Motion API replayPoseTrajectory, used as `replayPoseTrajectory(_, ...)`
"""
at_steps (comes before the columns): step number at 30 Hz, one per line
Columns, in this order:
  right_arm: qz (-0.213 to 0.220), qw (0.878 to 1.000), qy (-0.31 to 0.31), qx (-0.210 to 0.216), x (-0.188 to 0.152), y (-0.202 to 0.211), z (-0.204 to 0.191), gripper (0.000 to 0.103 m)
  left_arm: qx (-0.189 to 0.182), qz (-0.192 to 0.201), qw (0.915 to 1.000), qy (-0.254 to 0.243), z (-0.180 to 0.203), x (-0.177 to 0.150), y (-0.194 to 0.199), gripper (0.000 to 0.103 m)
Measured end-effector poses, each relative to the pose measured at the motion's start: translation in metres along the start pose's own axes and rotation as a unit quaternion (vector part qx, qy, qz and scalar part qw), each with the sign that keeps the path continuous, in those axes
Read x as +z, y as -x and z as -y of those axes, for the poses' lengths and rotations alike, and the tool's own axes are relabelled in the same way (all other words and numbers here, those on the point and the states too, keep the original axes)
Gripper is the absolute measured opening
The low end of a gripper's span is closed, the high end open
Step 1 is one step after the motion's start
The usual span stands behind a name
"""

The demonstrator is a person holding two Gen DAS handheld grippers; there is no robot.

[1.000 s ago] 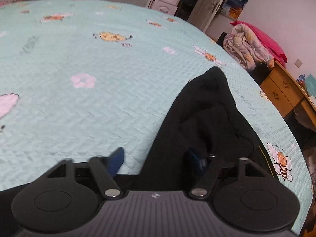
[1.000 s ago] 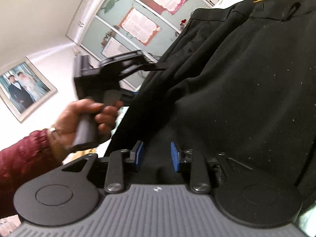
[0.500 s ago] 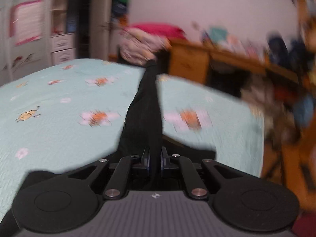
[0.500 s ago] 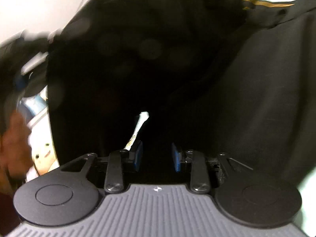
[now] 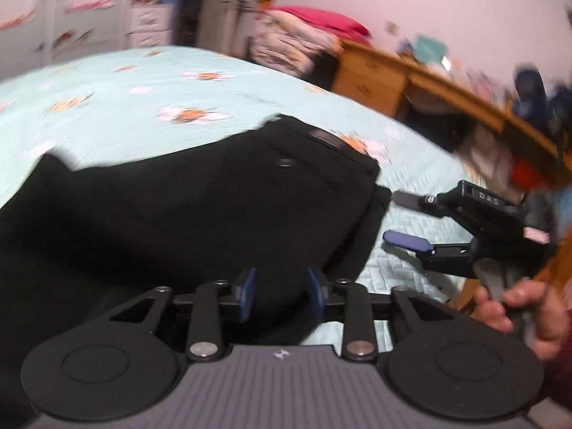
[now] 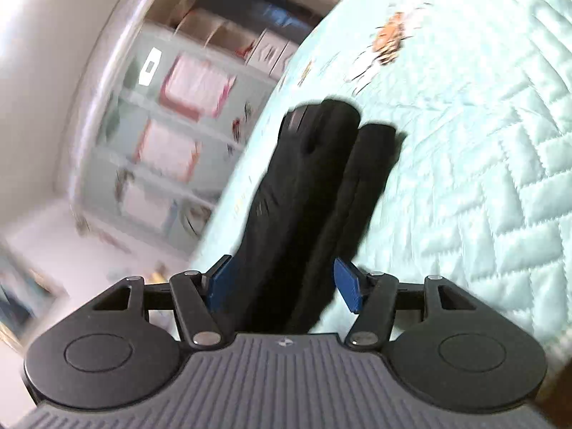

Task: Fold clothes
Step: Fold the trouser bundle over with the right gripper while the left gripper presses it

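Covering the whole bed (image 5: 150, 82): a mint quilted bedspread with bee prints. Lying folded on it, black trousers (image 5: 200, 207), waistband end toward the right gripper (image 5: 400, 220). Opening around the fabric's near edge, left gripper (image 5: 280, 293), blue pads apart, pressing nothing. Opening too, right gripper, jaws wide beside the trousers' edge, cloth between, ungripped.

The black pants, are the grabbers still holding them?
No. Both the left gripper and right gripper are opening; the pants lie folded between unpressed pads.
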State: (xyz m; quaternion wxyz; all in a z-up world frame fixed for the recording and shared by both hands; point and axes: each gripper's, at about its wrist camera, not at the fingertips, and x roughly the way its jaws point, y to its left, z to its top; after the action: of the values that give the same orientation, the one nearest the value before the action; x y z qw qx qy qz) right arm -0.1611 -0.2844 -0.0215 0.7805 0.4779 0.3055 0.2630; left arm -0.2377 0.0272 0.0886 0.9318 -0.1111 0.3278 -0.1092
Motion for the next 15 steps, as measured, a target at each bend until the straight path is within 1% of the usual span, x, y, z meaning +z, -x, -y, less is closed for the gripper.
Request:
replayPoseTrajectory(1,0.008,1.000,-0.015,0.011,0.005,0.005,0.004,0.063,-0.005,0.000,0.9991,0.042,-0.011,-0.005,0.012,0.039)
replayPoseTrajectory(2,0.009,1.000,-0.024,0.014,0.008,0.003,0.006,0.063,-0.012,-0.003,0.9950,0.099,-0.026,-0.013,0.023,0.042)
replayPoseTrajectory(3,0.011,0.999,-0.032,0.017,0.011,0.001,0.008,0.063,-0.020,-0.008,0.9865,0.162,-0.042,-0.024,0.033,0.043)
replayPoseTrajectory(4,0.009,0.999,-0.029,0.013,0.010,-0.004,0.005,0.063,-0.029,-0.011,0.9748,0.221,-0.056,-0.035,0.041,0.044)
replayPoseTrajectory(5,0.007,1.000,-0.026,0.009,0.010,-0.010,0.003,0.063,-0.040,-0.012,0.9607,0.275,-0.068,-0.045,0.046,0.044)
replayPoseTrajectory(6,0.007,1.000,-0.022,0.006,0.011,-0.011,0.000,0.063,-0.050,-0.014,0.9435,0.327,-0.081,-0.056,0.052,0.044)
replayPoseTrajectory(7,0.009,1.000,-0.022,0.005,0.012,-0.012,-0.001,0.064,-0.057,-0.010,0.9280,0.368,-0.090,-0.065,0.056,0.045)
replayPoseTrajectory(8,0.011,1.000,-0.021,0.004,0.013,-0.014,-0.003,0.064,-0.059,-0.002,0.9188,0.390,-0.095,-0.071,0.059,0.047)
replayPoseTrajectory(10,0.010,1.000,-0.022,-0.002,0.012,-0.016,-0.004,0.064,-0.061,0.014,0.9079,0.415,-0.100,-0.077,0.063,0.053)
replayPoseTrajectory(12,0.010,1.000,-0.022,-0.007,0.011,-0.019,-0.001,0.064,-0.068,0.020,0.8963,0.438,-0.105,-0.079,0.063,0.058)
replayPoseTrajectory(15,0.011,0.999,-0.031,-0.016,0.010,-0.015,-0.001,0.065,-0.079,0.017,0.8705,0.486,-0.111,-0.082,0.062,0.060)
